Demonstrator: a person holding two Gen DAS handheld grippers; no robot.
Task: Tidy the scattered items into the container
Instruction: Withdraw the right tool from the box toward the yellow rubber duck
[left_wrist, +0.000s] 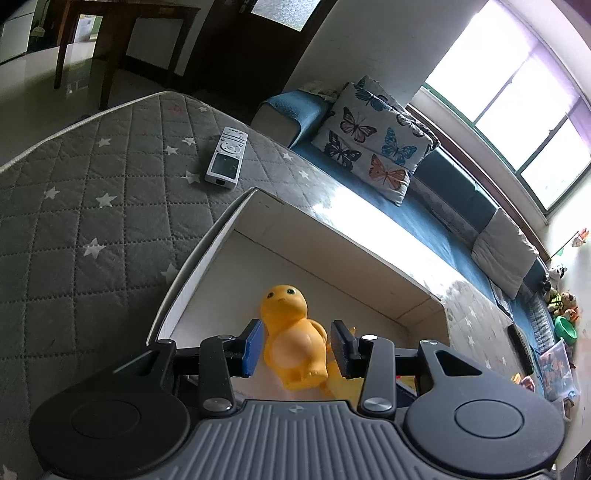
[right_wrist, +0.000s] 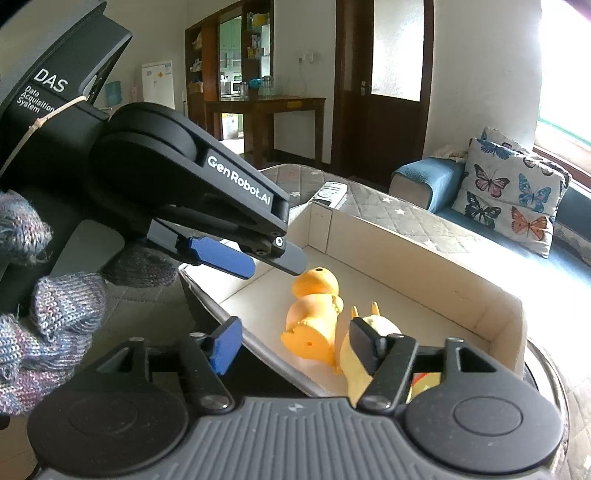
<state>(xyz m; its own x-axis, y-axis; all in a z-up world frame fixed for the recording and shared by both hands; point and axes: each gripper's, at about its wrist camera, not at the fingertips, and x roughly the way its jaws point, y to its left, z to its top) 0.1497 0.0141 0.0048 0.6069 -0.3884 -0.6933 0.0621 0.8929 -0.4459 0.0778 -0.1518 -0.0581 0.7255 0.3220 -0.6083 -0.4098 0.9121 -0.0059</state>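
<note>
An orange rubber figure (left_wrist: 291, 343) lies on its back on the floor of a white cardboard box (left_wrist: 332, 221). My left gripper (left_wrist: 297, 349) hangs open just above it, blue pads on either side and not touching it. From the right wrist view the same figure (right_wrist: 314, 317) rests loose beneath the left gripper (right_wrist: 275, 268). A yellow toy (right_wrist: 354, 369) lies next to it in the box (right_wrist: 424, 251), partly hidden by my right finger. My right gripper (right_wrist: 293, 347) is open over the box's near rim, holding nothing. A white remote (left_wrist: 226, 157) lies outside on the quilt.
The box sits on a grey star-patterned quilt (left_wrist: 92, 221). Behind it runs a blue sofa with a butterfly pillow (left_wrist: 369, 144). A gloved hand (right_wrist: 55, 317) holds the left gripper. A wooden table (right_wrist: 266, 107) and a door stand further back. Small toys (left_wrist: 561, 306) lie at the far right.
</note>
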